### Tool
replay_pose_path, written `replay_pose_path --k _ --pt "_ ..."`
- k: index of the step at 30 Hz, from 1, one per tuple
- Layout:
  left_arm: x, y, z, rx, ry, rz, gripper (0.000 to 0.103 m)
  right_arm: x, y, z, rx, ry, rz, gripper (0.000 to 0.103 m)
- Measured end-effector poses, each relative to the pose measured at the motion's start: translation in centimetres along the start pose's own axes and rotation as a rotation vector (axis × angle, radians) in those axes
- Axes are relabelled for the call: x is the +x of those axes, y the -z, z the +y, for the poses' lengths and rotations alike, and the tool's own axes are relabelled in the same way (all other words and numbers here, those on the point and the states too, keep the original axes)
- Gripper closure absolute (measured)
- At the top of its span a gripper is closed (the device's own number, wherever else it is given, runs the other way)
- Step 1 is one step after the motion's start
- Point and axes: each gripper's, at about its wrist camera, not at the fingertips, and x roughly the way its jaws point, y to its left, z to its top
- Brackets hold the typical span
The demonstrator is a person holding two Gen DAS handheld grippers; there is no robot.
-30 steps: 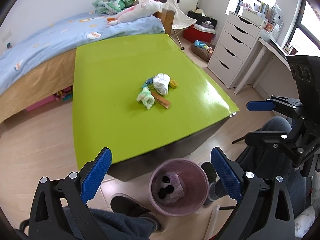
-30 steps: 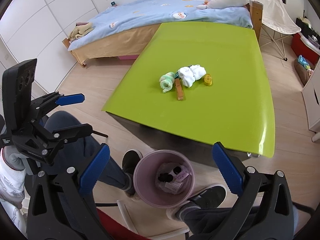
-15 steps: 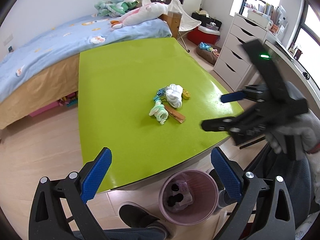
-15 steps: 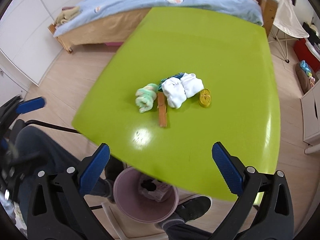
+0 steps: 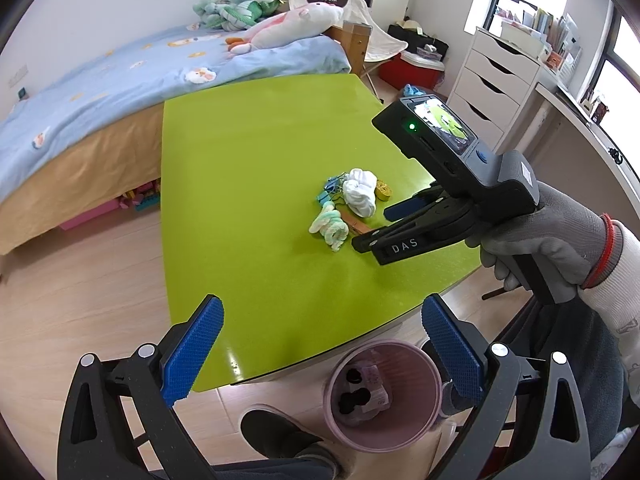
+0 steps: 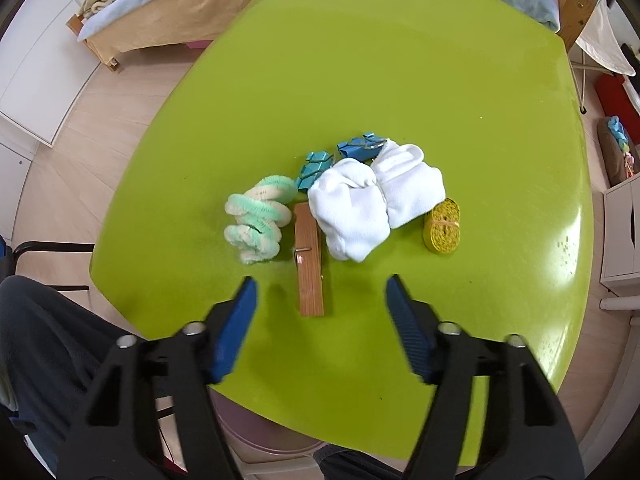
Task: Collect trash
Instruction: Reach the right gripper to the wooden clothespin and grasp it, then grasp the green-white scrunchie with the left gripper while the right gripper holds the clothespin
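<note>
Now the right gripper (image 6: 320,300), jaws apart, hovers just short of the wooden clothespin (image 6: 309,262) ahead; next, straddle and pinch it. Left gripper (image 5: 320,344) waits open.

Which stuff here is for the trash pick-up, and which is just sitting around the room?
For the job:
wooden clothespin
white cloth
green-and-white coil
blue binder clips
yellow tape roll
pink bin
right gripper

Just lying about:
bed
plush toys
white drawers

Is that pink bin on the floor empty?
No. The pink bin already holds some scraps: dark pieces and a pale wrapper lie at its bottom, well below the rim.
</note>
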Motion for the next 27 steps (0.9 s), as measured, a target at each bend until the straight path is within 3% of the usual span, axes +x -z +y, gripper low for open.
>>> replay_pose_path --k 7,9,11,27 --pt "0.4 -0.1 0.4 -0.012 0.003 0.007 0.008 0.5 -0.1 0.4 -0.013 -0.001 0.003 0.063" --pt "0.5 -0.1 0.5 -0.013 0.002 0.007 0.008 0.5 -0.1 0.6 -0.024 0.007 0.001 0.073" --pt "0.5 -0.1 0.5 -0.015 0.001 0.006 0.008 0.6 -0.2 0.8 -0.031 0.001 0.002 0.091" --pt "1.8 -2.1 0.4 0.007 -0.008 0.018 0.008 -4.2 2.8 0.6 -0.018 -0.069 -0.096 0.091"
